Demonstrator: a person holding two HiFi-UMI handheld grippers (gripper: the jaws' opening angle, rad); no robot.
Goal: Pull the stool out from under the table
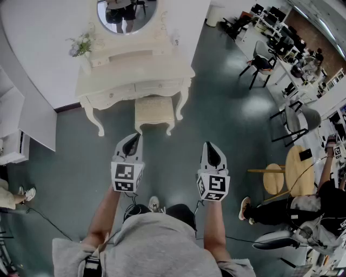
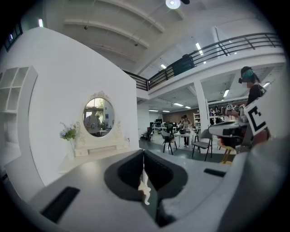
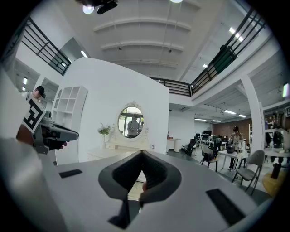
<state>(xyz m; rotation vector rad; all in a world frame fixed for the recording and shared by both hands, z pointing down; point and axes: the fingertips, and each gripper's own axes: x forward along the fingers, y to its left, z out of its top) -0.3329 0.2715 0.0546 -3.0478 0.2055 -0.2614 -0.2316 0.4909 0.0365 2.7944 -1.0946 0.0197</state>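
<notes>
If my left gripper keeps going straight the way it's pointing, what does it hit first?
Probably the stool, near one of its front legs: the left gripper, jaws shut, points at it, with the table beyond. Depth is unclear.

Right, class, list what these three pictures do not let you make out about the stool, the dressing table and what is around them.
- Stool: head view, rear legs and back edge hidden under the dressing table.
- Stool, gripper views: almost wholly hidden behind the bodies of the left gripper and right gripper.
- Mirror: head view, top cut off by the picture's edge.
- Flowers: head view, too small to tell their kind.
</notes>
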